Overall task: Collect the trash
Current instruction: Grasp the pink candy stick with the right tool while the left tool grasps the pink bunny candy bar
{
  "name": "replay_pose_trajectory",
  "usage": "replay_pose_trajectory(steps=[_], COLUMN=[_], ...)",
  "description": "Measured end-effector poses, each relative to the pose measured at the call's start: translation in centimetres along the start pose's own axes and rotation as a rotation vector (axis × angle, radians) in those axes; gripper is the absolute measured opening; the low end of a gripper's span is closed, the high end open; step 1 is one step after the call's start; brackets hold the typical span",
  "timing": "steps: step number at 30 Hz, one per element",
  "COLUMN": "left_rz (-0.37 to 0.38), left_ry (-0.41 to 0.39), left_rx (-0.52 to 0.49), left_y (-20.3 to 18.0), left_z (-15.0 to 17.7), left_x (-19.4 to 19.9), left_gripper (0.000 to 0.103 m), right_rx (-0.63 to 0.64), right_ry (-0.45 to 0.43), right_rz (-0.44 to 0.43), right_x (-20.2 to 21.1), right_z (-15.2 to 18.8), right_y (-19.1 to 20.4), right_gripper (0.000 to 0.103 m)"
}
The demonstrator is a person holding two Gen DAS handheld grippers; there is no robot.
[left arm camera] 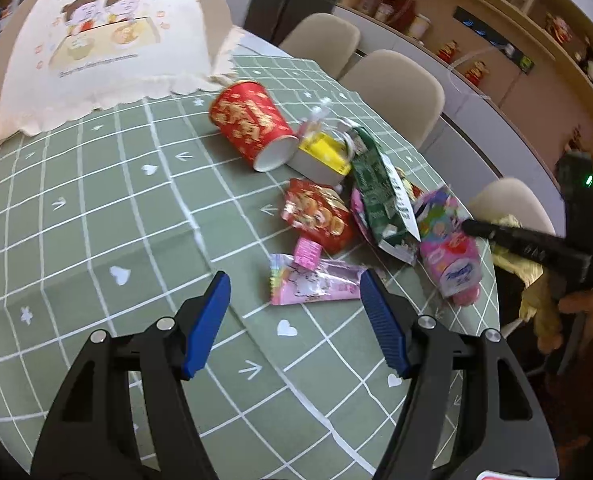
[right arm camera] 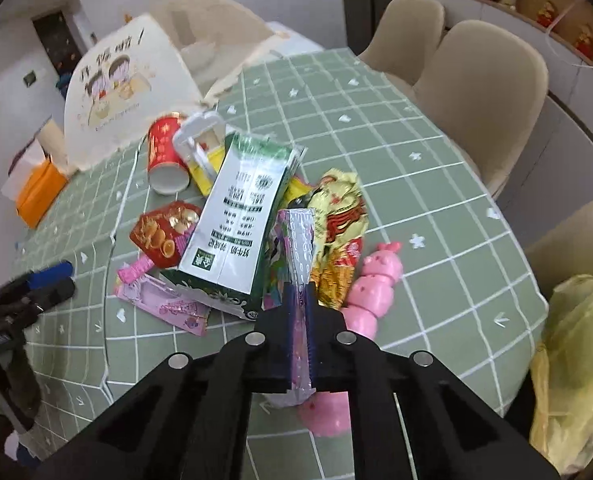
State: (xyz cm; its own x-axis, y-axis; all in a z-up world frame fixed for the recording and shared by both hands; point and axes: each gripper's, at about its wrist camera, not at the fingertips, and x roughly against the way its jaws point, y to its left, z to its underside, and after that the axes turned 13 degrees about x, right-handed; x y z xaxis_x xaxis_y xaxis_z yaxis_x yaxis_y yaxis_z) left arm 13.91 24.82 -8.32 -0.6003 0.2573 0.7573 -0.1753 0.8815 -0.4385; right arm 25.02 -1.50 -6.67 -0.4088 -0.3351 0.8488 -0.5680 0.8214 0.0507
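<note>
Right hand-held gripper (right arm camera: 301, 300): jaws closed flat on a pink-and-silver snack wrapper (right arm camera: 298, 248), whose free end stands up above the litter. Left hand-held gripper (left arm camera: 296, 300): jaws spread wide, nothing between the pads, poised just over a pink candy wrapper (left arm camera: 316, 286). The trash lies heaped on the green checked desk (left arm camera: 96, 208): red paper cup (left arm camera: 252, 124) on its side, green milk carton (right arm camera: 236, 220), red snack packet (left arm camera: 316, 216), yellow wrapper (right arm camera: 336, 232).
</note>
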Motion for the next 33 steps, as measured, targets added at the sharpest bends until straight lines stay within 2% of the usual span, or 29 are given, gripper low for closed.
replay_pose_trajectory(steps=[5, 8, 10, 13, 18, 21, 23, 24, 27, 30, 33], left_rz=[0.010, -0.011, -0.030, -0.034, 0.047, 0.099, 0.120, 0.115, 0.068, 0.046, 0.007], left_ry=[0.034, 0.049, 0.063, 0.100, 0.203, 0.242, 0.235, 0.219, 0.177, 0.186, 0.206], left_rx=[-0.117, -0.183, -0.201, -0.174, -0.103, -0.136, -0.169, -0.188, -0.192, -0.173, -0.221], left_y=[-2.2, -3.2, -3.5, -3.1, -2.5, -3.1, -3.4, -3.5, -3.6, -3.8, -4.0], left_z=[-0.1, -0.4, -0.7, -0.8, 1.0, 2.6, 3.0, 3.1, 2.3, 1.7, 2.0], left_x=[-2.1, -4.2, -5.6, -6.8, -6.5, -5.6, -4.6, -4.1, -3.8, -5.0, -6.5], left_gripper=[0.064, 0.064, 0.064, 0.063, 0.063, 0.063, 0.063, 0.062, 0.049, 0.048, 0.048], right_rx=[-0.124, -0.182, -0.188, -0.189, -0.213, -0.215, -0.203, -0.196, -0.167, -0.170, -0.171], right_ry=[-0.068, -0.087, -0.082, -0.072, -0.089, -0.091, -0.090, -0.089, -0.083, -0.078, -0.076], right_rz=[0.025, 0.029, 0.031, 0.042, 0.055, 0.051, 0.051, 0.055, 0.076, 0.075, 0.080], right_x=[3.4, 4.7, 5.1, 5.6, 6.4, 6.4, 6.3, 6.2, 6.2, 6.0, 6.2], right_z=[1.1, 2.4, 2.9, 3.5, 3.8, 3.5, 3.3, 3.2, 3.1, 3.3, 3.6], right_y=[-1.7, -2.3, -2.5, -2.9, -3.8, -3.9, -3.8, -3.8, -3.4, -3.5, -3.5], right_gripper=[0.007, 0.007, 0.007, 0.007, 0.007, 0.007, 0.007, 0.007, 0.007, 0.007, 0.007])
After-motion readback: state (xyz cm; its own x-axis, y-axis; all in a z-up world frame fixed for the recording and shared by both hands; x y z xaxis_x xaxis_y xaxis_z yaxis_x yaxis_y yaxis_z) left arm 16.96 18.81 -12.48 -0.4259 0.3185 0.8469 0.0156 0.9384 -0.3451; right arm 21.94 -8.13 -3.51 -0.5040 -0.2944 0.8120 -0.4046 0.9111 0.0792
